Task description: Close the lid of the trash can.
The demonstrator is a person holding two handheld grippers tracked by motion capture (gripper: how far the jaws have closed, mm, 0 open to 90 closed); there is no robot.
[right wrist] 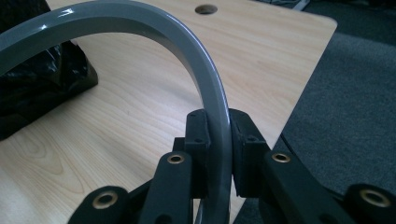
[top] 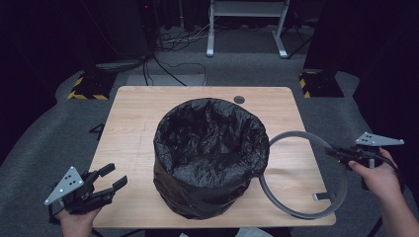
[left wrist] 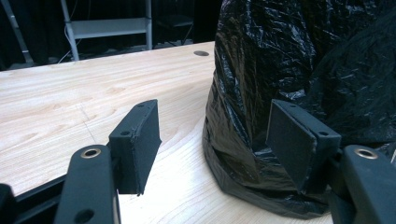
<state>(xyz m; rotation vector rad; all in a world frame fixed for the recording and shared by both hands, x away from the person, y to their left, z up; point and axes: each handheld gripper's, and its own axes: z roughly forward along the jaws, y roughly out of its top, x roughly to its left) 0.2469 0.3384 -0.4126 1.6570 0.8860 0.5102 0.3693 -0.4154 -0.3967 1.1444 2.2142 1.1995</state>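
I have the right tongs [right wrist: 217, 140] pinching the grey plastic hoop [top: 316, 143], lifted right of the black-bagged round bin [top: 210, 158] mid-table [top: 133, 113]. Left tongs [top: 112, 177] spread, idle near left. Next, I judge: carry hoop over bin rim, lower squarely

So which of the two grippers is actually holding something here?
The right gripper: its jaws are clamped on the grey ring, lifted beside the black-bagged bin. The left gripper has open jaws with nothing between them.
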